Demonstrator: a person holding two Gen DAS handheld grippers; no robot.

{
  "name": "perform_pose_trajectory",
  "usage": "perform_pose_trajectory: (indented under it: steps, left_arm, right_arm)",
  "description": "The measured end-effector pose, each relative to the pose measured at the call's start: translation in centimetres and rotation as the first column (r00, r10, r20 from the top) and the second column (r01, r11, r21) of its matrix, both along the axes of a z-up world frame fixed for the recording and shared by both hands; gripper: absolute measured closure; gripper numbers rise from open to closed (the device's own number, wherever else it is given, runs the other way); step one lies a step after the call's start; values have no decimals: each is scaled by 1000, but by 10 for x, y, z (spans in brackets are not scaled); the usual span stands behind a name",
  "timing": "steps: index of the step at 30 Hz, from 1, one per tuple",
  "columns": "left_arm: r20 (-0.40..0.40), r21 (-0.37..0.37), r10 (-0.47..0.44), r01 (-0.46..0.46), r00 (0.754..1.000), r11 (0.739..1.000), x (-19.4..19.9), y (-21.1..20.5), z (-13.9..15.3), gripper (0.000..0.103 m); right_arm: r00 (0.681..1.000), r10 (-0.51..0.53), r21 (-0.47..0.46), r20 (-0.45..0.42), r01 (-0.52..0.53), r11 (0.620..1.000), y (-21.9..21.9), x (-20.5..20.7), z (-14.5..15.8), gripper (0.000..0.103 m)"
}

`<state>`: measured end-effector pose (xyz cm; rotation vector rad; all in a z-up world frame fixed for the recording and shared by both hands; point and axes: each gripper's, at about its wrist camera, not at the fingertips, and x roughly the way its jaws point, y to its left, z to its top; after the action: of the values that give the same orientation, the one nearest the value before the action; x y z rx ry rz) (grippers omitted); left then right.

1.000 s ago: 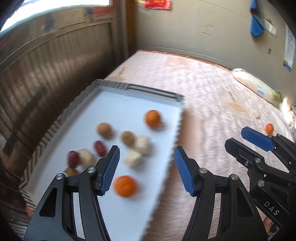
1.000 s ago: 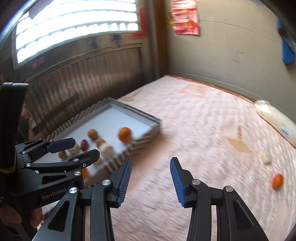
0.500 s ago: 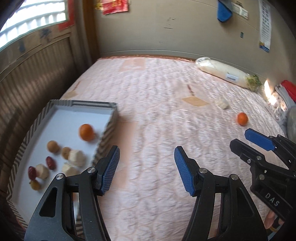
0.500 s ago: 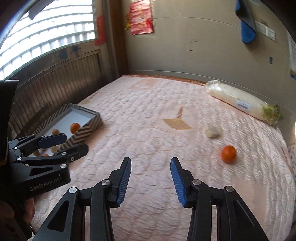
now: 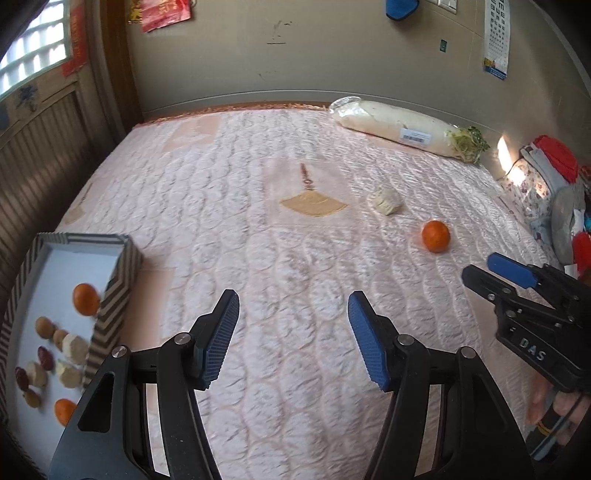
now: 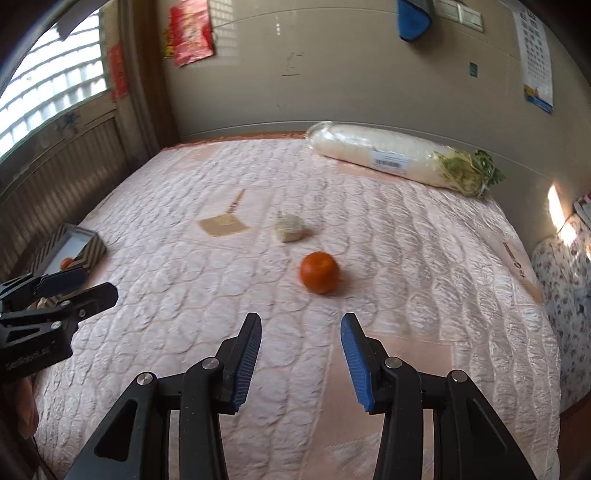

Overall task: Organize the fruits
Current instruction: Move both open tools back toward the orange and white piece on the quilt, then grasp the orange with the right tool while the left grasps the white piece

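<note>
Outside: one orange (image 6: 319,272), one lump (image 6: 290,228).

We are in a bedroom at home; we see a big bed (image 5: 295,229) with a pink quilt; red paper (image 6: 190,33) hangs by the window (image 6: 48,96); an eye chart (image 5: 496,33) hangs on the wall.

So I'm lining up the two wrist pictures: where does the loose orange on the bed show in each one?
Left wrist view: the orange lies right of centre, ahead of the right gripper.
Right wrist view: the orange lies near the middle, just ahead of the open right gripper.
Shared landmark: the pale lump just beyond it, and the wrapped radish by the wall.
</note>
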<state>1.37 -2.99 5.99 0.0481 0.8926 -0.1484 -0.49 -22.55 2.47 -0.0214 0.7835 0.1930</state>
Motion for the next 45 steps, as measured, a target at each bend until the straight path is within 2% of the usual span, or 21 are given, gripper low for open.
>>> perform_pose_trajectory:
  steps: [10,11,12,15,18,25,31,37,41,45]
  left_arm:
    - [-57,-38,-30,28,998,999,45,-28,-8,41]
    - [-65,-43,-30,27,997,999,50,-31,-10,41]
    - [-68,-45,-31,28,997,999,55,-34,-10,41]
    - [-81,-52,-29,25,996,998,74,-45,-13,41]
    - [-101,-99,-44,34,994,994,93,-58,-14,41]
    - [-126,-96,-73,61,989,994,129,-87,-23,41]
    - [-183,-102,-79,62,980,993,148,-96,-40,41]
    - [-178,-122,-76,55,981,991,155,-97,-42,42]
    - [-167,-161,-124,97,978,982,152,-99,-42,71]
    - [-162,-134,-107,86,981,987,143,-93,-38,71]
  right_arm:
    - [999,32,-26,-31,-33,999,9,62,-21,59]
    - [999,21,-49,-35,-23,999,9,67,-25,61]
    - [999,7,-50,-50,-9,999,7,72,-29,72]
    - [999,4,-27,-43,-5,1000,1,71,-30,72]
    - [999,-23,-45,-35,22,999,-6,66,-27,72]
    - [999,-31,-15,-27,30,999,-17,65,-21,72]
    - [999,-17,-5,-49,16,1000,-16,69,-25,72]
    - [998,-15,2,-53,16,1000,-16,71,-27,72]
    - [999,-10,4,-53,10,1000,-16,71,-27,72]
    - [999,-5,5,-48,5,1000,-15,69,-25,72]
